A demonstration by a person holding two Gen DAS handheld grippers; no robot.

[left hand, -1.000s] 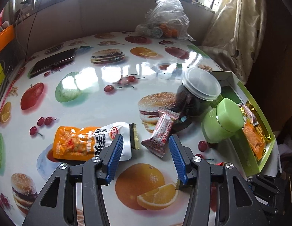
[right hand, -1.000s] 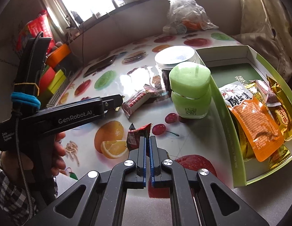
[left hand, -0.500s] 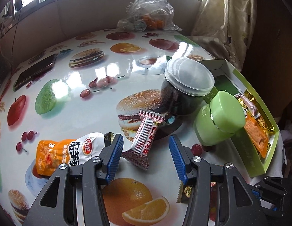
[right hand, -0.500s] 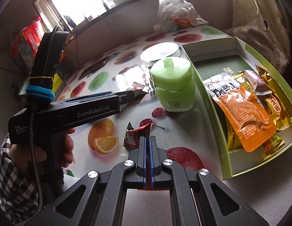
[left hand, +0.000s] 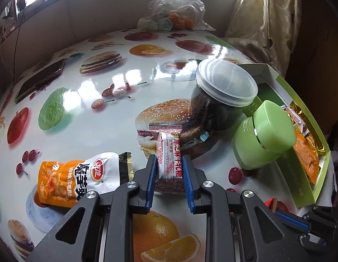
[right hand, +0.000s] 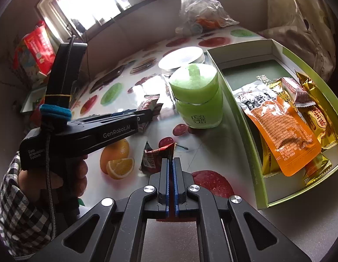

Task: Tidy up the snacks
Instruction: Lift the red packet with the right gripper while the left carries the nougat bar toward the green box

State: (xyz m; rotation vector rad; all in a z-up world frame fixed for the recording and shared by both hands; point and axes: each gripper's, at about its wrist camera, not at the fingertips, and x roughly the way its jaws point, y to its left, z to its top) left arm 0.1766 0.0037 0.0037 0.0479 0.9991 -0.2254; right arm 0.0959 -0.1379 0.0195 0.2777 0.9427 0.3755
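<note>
Gripping a candy bar (left hand: 170, 160), left gripper (left hand: 169, 167) jaws narrow, right gripper (right hand: 171, 163) jaws (fully closed) pinching a red wrapper (right hand: 157, 157).

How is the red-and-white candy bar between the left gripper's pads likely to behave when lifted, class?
The candy bar is probably light: it is small and thin. Its glossy wrapper could slip between the left gripper pads, which press its sides. The crimped ends will likely flop while the middle stays fairly stiff.

left claw (right hand: 147, 115): "GenRobot.AI" | candy wrapper (left hand: 170, 161): "黑芝麻牛轧糖"
</note>
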